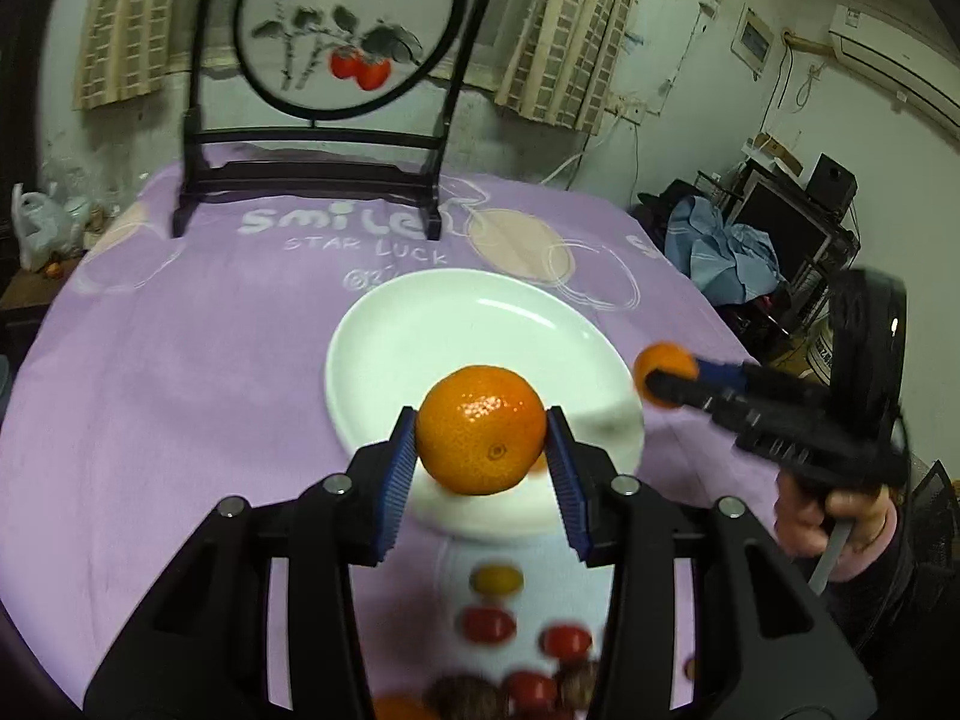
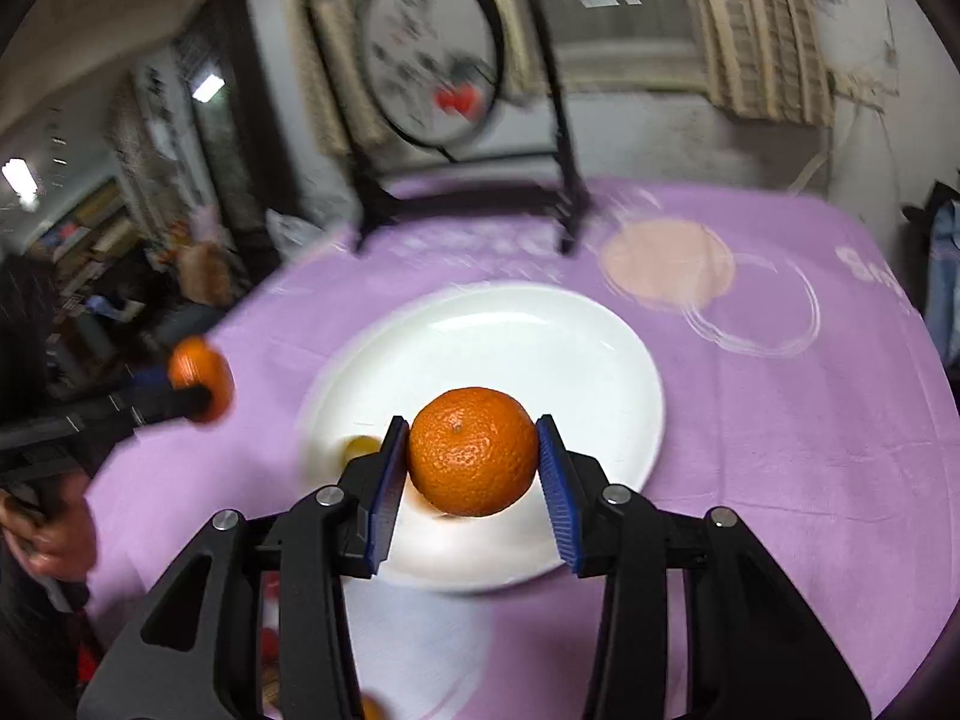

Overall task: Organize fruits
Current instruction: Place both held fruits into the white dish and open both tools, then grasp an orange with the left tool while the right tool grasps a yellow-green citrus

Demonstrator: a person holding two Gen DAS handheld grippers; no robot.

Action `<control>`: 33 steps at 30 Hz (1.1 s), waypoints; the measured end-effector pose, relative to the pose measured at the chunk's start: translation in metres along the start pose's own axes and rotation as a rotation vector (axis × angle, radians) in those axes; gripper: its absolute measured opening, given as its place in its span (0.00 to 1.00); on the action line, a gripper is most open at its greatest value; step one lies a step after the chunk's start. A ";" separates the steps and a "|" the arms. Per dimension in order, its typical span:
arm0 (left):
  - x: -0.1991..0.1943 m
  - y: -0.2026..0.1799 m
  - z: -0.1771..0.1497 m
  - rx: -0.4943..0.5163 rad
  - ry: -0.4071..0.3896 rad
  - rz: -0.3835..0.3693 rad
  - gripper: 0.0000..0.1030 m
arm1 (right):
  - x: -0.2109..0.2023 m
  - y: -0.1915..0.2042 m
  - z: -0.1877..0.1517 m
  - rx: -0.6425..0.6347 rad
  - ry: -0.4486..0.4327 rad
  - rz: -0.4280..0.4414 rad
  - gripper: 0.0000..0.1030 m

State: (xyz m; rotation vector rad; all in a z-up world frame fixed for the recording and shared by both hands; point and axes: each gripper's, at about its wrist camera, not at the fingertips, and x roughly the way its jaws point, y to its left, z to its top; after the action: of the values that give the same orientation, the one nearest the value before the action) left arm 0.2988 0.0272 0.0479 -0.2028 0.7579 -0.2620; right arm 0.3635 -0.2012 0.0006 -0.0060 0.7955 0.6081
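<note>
the left gripper (image 1: 481, 450) is clamped on a mandarin (image 1: 480, 429), its blue pads pressed against both sides, and it holds the fruit in the air above the near rim of the white plate (image 1: 420, 324) that sits on the purple-clothed table (image 1: 180, 360). below and behind that gripper, close to the person, lies a blurred cluster of small fruits (image 1: 510, 630), red ones, a yellow one and something darker, on a pale patch of the cloth. further right, the right gripper (image 2: 474, 459) is likewise shut tight on a second mandarin (image 2: 473, 450), hanging over the plate's near half. a small yellowish thing (image 2: 359, 449) shows on the plate just left of that gripper, too blurred to name. at the far end of the table stands a round painted screen (image 1: 345, 24) in a dark frame. to my eye this is the carrying step, both fruits brought over the plate and neither set down yet. the next move calls for lowering each one onto the plate's flat middle, apart from each other, and easing the jaws open gently, since round fruit may roll toward the rim.
</note>
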 end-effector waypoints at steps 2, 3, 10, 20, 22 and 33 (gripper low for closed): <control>0.037 0.003 0.017 -0.001 0.059 0.014 0.42 | 0.022 -0.009 0.000 0.019 0.047 -0.023 0.42; 0.050 0.005 0.020 0.002 0.082 0.030 0.42 | 0.029 -0.011 -0.002 0.025 0.060 -0.030 0.42; 0.105 0.023 0.021 -0.025 0.194 0.119 0.43 | 0.042 -0.008 -0.006 0.032 0.103 -0.050 0.43; 0.028 -0.004 0.004 0.042 0.064 0.274 0.86 | -0.051 0.032 -0.041 0.007 -0.041 -0.105 0.61; 0.004 -0.013 -0.011 0.062 0.041 0.297 0.89 | -0.072 0.043 -0.060 -0.004 -0.067 -0.117 0.63; -0.087 -0.010 -0.164 0.011 0.018 0.252 0.92 | -0.120 0.069 -0.195 -0.015 -0.047 -0.183 0.63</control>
State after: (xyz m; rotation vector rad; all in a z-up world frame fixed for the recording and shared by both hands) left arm 0.1219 0.0296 -0.0092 -0.0929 0.7914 -0.0292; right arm 0.1330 -0.2495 -0.0423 -0.0773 0.7355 0.4393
